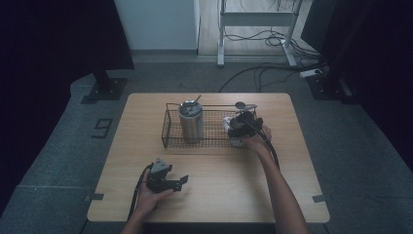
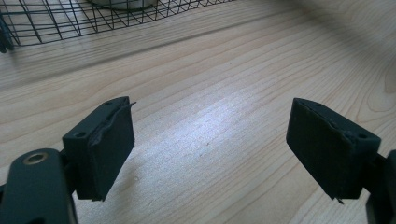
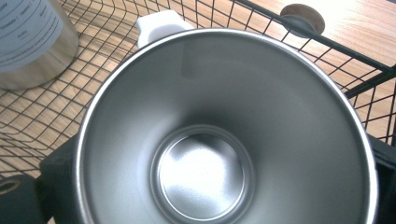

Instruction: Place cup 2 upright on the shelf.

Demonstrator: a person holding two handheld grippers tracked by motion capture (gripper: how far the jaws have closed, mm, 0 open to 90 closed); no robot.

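Steel cup (image 3: 224,135) sits between right hand-held gripper (image 1: 238,127) jaws over wire basket (image 1: 168,127)

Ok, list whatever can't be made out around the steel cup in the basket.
- Right gripper view: the steel cup has its wide rim over the pads, so whether they press on it is unclear.
- High view: the right gripper and hand cover most of the cup.
- Right gripper view: the tall tumbler is cut off by the top-left edge and its label print is too blurred to read.

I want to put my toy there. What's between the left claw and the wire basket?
Nothing: just bare wooden table between the left claw and the wire basket, seen in the left gripper view and the high view.
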